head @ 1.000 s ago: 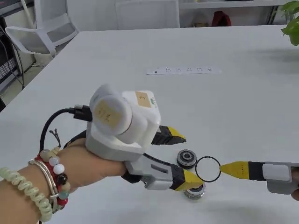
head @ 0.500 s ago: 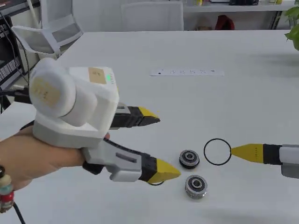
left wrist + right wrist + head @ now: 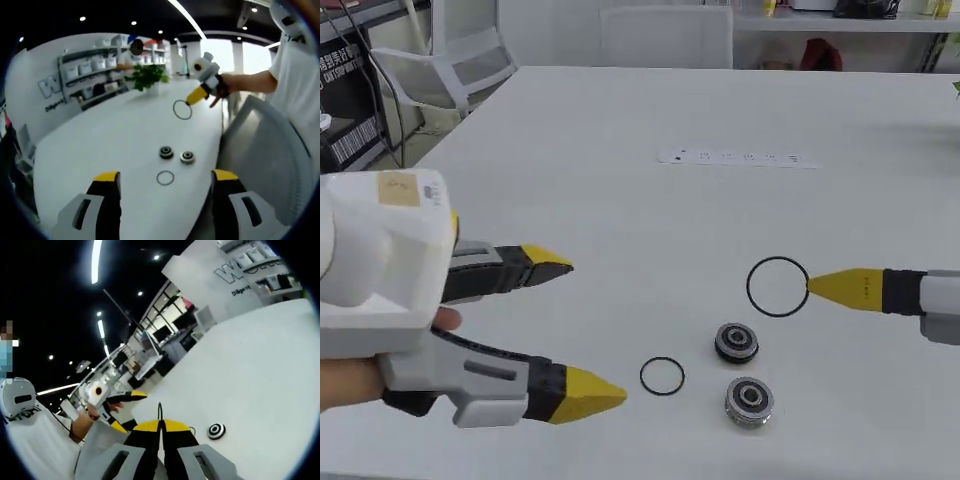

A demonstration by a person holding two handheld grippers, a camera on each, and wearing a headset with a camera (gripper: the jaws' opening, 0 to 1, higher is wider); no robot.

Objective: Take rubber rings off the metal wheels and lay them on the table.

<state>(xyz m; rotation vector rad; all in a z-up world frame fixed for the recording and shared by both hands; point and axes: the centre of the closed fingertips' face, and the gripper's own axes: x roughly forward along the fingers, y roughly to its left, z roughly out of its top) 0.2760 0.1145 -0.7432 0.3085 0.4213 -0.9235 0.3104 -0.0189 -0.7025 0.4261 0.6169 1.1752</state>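
The left gripper [image 3: 575,330] is held low at the near left of the bench [image 3: 620,180], level and pointing right, its jaws spread wide with nothing between them; the hand [image 3: 360,375] wraps its white body from below. The right gripper [image 3: 812,287] reaches in from the right edge, level and pointing left, clenched on a rubber ring [image 3: 778,287] pinched at the very tip. In the right gripper view the ring's thin edge stands up between the closed jaws. A second ring [image 3: 662,376] lies flat on the bench just left of the two metal wheels [image 3: 736,342] – these sit side by side, between the grippers.
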